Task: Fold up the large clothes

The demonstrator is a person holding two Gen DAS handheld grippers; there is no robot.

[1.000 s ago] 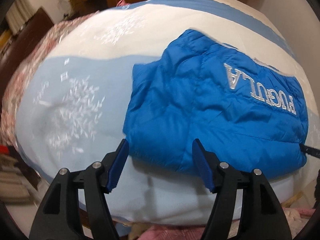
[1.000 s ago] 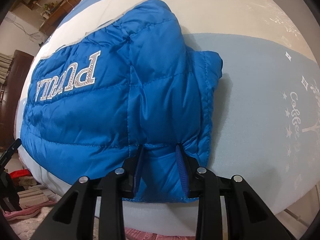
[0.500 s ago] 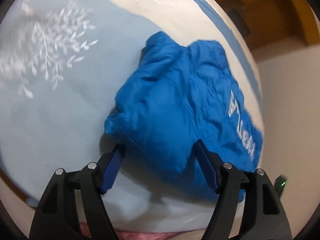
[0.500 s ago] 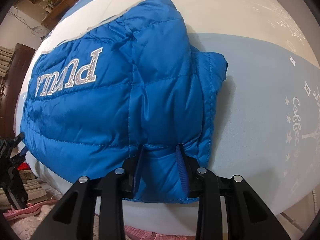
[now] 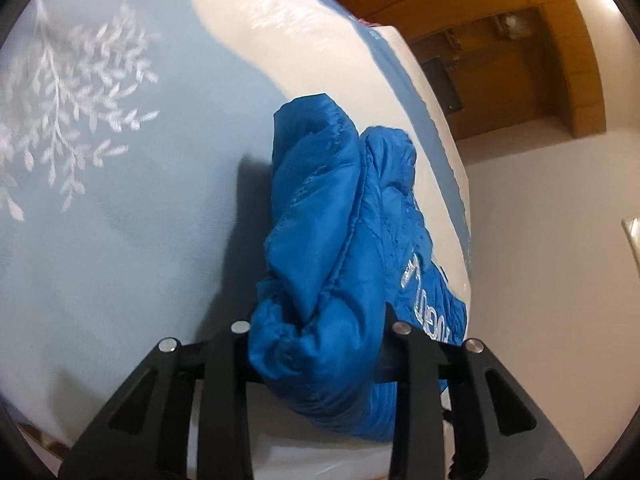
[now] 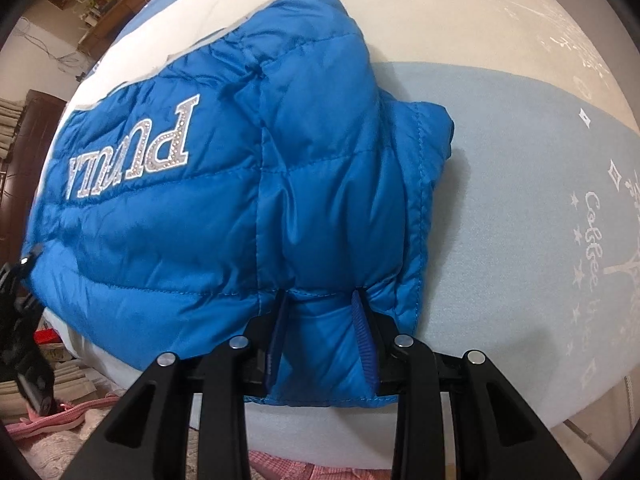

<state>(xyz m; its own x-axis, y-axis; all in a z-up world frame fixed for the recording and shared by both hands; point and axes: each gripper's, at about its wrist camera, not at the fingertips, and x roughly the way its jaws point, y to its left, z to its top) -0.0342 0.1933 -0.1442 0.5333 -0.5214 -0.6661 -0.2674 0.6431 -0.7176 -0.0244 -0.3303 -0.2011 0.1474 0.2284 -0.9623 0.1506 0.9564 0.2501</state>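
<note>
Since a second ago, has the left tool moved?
Yes. The left tool has come in onto the blue jacket, rolled, and is closing on its bunched corner; the white leaf print on the bedcover now sits upper left.

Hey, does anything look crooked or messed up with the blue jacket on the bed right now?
Nothing is damaged or spilled. The blue jacket lies folded on the bed, and only its end in the closing left claw is bunched and crumpled. The right claw pinches the hem.

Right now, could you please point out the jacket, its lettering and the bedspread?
jacket (image 6: 320,184), right wrist view, quilted middle panel.
lettering (image 6: 168,148), right wrist view, the silver letter P.
bedspread (image 5: 120,240), left wrist view, bare light-blue area.
</note>
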